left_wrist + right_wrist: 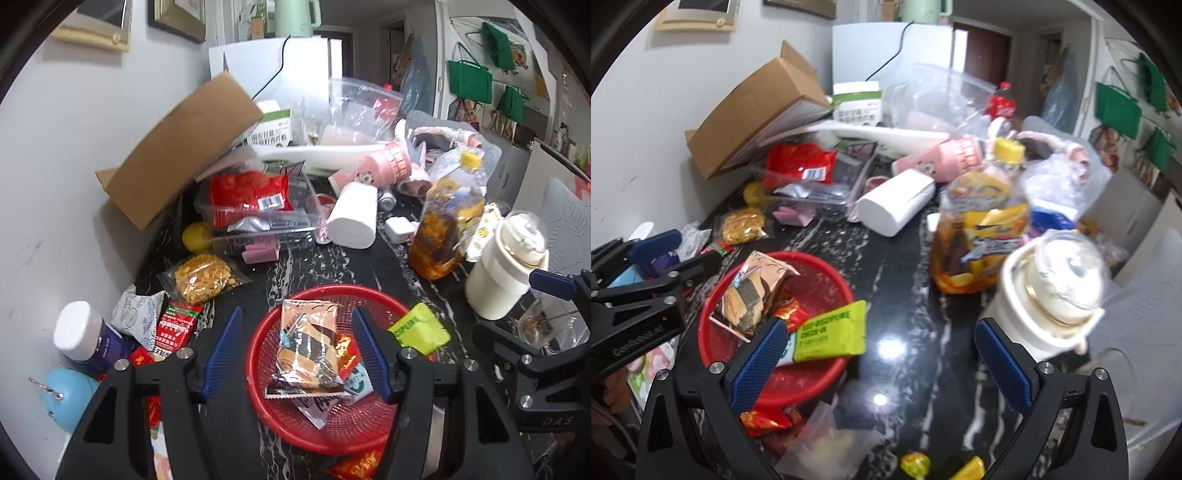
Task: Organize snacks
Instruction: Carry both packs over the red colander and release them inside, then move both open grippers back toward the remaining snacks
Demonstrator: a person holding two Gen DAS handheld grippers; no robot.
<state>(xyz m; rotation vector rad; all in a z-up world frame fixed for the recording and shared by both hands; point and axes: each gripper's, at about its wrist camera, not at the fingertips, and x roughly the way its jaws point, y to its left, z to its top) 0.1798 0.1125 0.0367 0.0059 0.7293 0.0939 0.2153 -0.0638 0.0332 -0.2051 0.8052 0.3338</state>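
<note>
Both tilted down over red basket; left claw half-open, right claw wide, empty

Right wrist view: white lidded jar and orange-labelled bottle are blurred; label print unreadable. Two yellow-wrapped sweets are cut off by the lower edge. Left wrist view: red packet is cut off at the bottom; lower wrappers in the red basket are partly covered.
</note>
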